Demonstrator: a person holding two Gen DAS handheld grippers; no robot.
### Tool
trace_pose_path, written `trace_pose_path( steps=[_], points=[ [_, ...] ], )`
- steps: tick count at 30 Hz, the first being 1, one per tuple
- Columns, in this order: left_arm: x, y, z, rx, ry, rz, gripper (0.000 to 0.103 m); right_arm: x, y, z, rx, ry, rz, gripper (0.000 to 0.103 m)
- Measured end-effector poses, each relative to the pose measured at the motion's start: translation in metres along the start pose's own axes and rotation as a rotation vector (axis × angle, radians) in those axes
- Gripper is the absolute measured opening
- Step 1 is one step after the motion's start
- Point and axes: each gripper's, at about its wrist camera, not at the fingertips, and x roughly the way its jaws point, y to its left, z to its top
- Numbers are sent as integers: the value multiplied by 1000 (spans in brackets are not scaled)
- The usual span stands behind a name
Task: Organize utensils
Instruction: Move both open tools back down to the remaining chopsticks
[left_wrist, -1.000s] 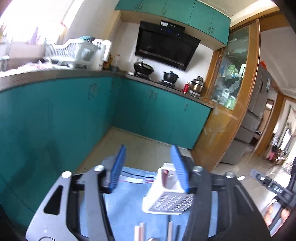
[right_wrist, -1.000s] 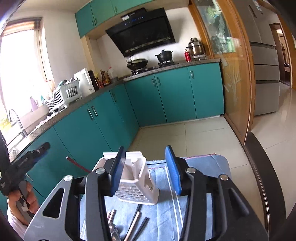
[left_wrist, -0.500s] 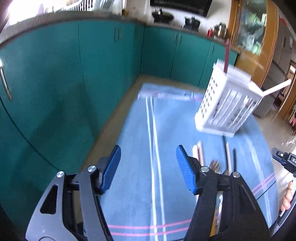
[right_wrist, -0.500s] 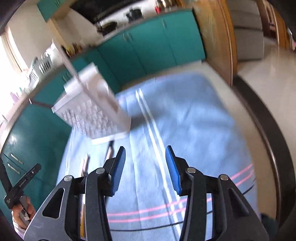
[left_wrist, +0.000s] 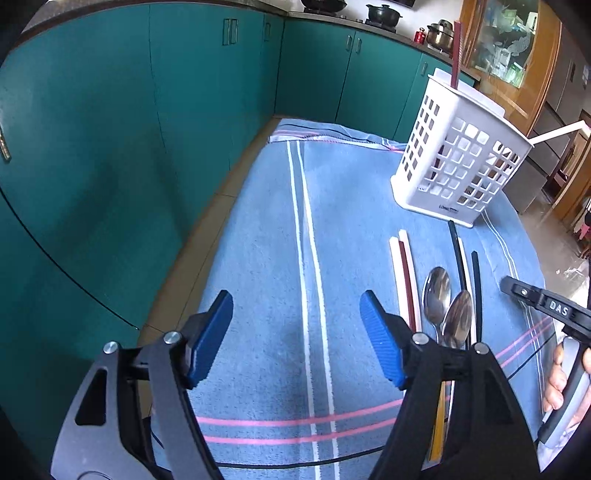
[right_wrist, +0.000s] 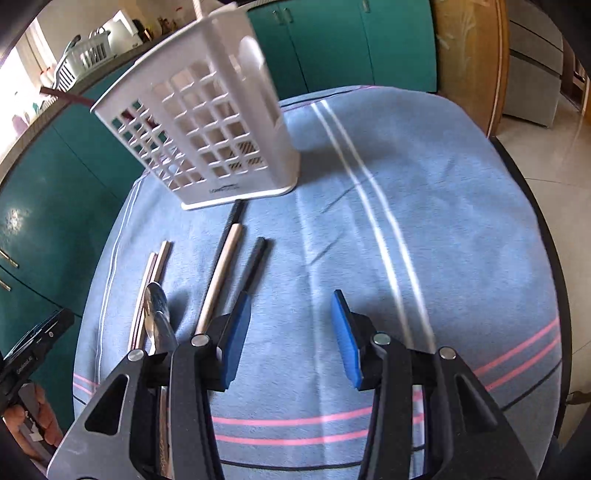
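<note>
A white slotted utensil holder (left_wrist: 458, 158) stands on a blue striped cloth (left_wrist: 258, 258), holding a dark red chopstick (left_wrist: 457, 55) and a white one. It also shows in the right wrist view (right_wrist: 207, 125). In front of it lie white, red and black chopsticks (left_wrist: 404, 273) and two metal spoons (left_wrist: 437, 291); they also show in the right wrist view (right_wrist: 221, 280). My left gripper (left_wrist: 297, 336) is open and empty above the cloth, left of the spoons. My right gripper (right_wrist: 290, 332) is open and empty, just right of the chopsticks.
Teal kitchen cabinets (left_wrist: 110, 129) run along the left and back. The cloth covers a round table with a dark rim (right_wrist: 546, 236). A wooden partition (right_wrist: 469, 55) and tiled floor lie to the right.
Both grippers have tilted down from looking across the kitchen to looking at the cloth and utensils. Their jaws stay open and empty.
</note>
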Motion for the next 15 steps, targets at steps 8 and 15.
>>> trace_pose_path(
  steps=[8, 15],
  points=[
    [10, -19, -7, 33, 43, -47, 73, 33, 40, 11, -120, 69, -103, 44],
    [28, -49, -23, 135, 113, -88, 73, 29, 40, 1, -160, 57, -190, 45]
  ],
)
